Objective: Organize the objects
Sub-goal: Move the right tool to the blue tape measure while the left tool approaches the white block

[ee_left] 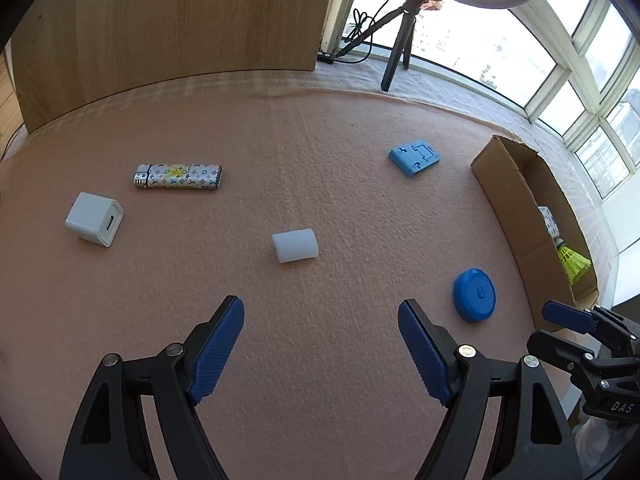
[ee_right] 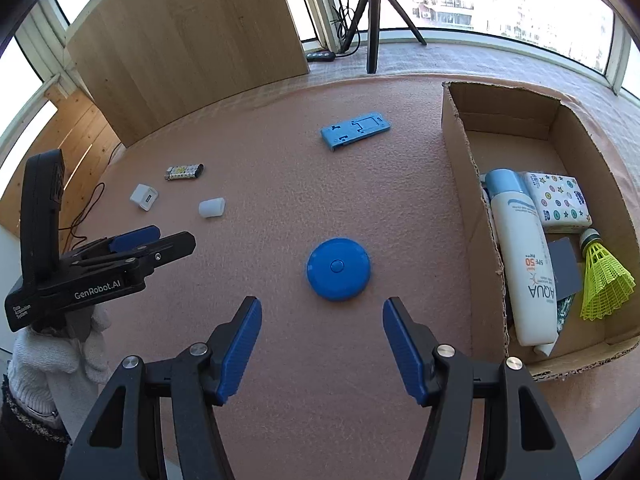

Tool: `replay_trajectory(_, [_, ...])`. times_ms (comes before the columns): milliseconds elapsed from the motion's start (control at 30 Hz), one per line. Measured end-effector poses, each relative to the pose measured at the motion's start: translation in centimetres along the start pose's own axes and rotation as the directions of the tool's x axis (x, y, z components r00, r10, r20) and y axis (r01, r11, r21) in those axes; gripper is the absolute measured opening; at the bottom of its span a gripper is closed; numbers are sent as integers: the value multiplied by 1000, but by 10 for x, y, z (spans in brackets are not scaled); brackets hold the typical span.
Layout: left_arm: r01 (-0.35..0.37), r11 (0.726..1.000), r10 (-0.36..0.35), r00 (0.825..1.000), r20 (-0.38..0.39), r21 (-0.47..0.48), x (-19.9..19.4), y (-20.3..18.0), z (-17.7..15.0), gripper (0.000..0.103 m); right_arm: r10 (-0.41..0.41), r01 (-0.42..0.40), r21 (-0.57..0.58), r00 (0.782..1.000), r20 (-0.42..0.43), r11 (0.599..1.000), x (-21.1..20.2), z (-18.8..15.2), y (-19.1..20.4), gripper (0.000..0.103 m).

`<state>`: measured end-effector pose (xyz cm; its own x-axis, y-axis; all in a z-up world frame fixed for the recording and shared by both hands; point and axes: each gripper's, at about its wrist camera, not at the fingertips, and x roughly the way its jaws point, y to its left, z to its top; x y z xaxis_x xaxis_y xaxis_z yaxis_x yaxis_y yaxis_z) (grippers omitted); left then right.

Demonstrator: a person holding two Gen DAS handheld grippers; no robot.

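Note:
On the pink mat lie a white cap [ee_left: 295, 245] [ee_right: 212, 207], a white charger cube [ee_left: 95, 219] [ee_right: 144, 197], a patterned lighter [ee_left: 178, 176] [ee_right: 184, 171], a light blue stand [ee_left: 414, 157] [ee_right: 355, 125] and a blue round disc [ee_left: 474, 294] [ee_right: 338, 269]. My left gripper [ee_left: 320, 340] is open and empty, just short of the cap. My right gripper [ee_right: 322, 340] is open and empty, just short of the disc. A cardboard box [ee_right: 460, 140] [ee_left: 500, 184] at the right holds a sunscreen bottle [ee_right: 524, 256], a tissue pack [ee_right: 558, 200] and a yellow shuttlecock [ee_right: 604, 276].
A wooden board [ee_left: 172, 20] stands at the back of the mat. A tripod [ee_right: 372, 12] and cables stand on the window ledge behind. The mat's edge runs near the right gripper's side of the box.

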<state>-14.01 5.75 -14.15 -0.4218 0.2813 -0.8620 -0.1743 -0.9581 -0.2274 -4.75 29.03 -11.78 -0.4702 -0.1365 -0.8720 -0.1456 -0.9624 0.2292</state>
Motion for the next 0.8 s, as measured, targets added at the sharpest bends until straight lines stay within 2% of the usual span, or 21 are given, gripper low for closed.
replay_trajectory(500, [-56, 998, 54, 997, -47, -41, 50, 1, 26, 81, -86, 87, 7, 994, -62, 996, 43, 11, 0, 59])
replay_trajectory(800, [-72, 997, 69, 996, -55, -39, 60, -1, 35, 72, -107, 109, 12, 990, -88, 994, 57, 19, -7, 59])
